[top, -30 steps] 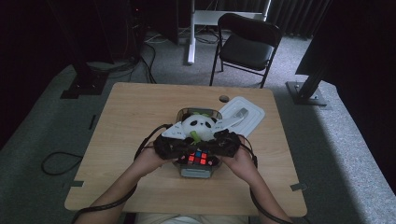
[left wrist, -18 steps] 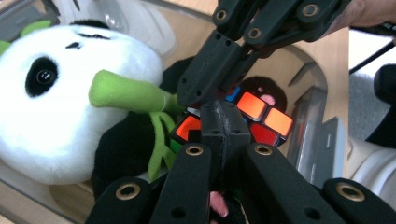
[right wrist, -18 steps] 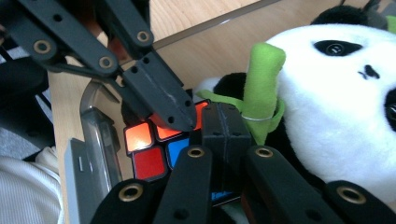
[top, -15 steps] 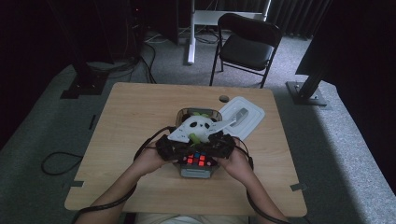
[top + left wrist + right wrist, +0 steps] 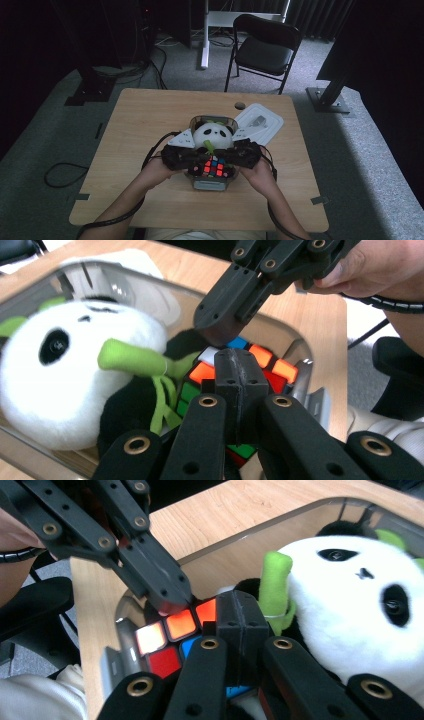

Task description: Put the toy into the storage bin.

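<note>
A: Left claw (image 5: 192, 161)?
B: Jaws fully closed, holding nothing, tip on the multicoloured puzzle cube (image 5: 215, 166) inside the clear plastic box (image 5: 212, 184) on the wooden desk (image 5: 135, 130).
A: Right claw (image 5: 226, 159)?
B: Same. Closed, empty, tip on the cube beside the plush panda (image 5: 214, 135).

One light wooden desk (image 5: 150, 130) fills the middle of the frame. On it sits one clear plastic box (image 5: 212, 183), lower centre, and inside it one black-and-white plush panda (image 5: 214, 135) and one multicoloured puzzle cube (image 5: 215, 166) — one of each, no more. One white rectangular plastic lid (image 5: 260, 125) lies just right of centre. Two black two-jaw claws meet over the box: the left claw (image 5: 197, 161) and the right claw (image 5: 226, 160), each held in one hand — two hands in all. One black folding chair (image 5: 265, 47) stands at the upper right.
</note>
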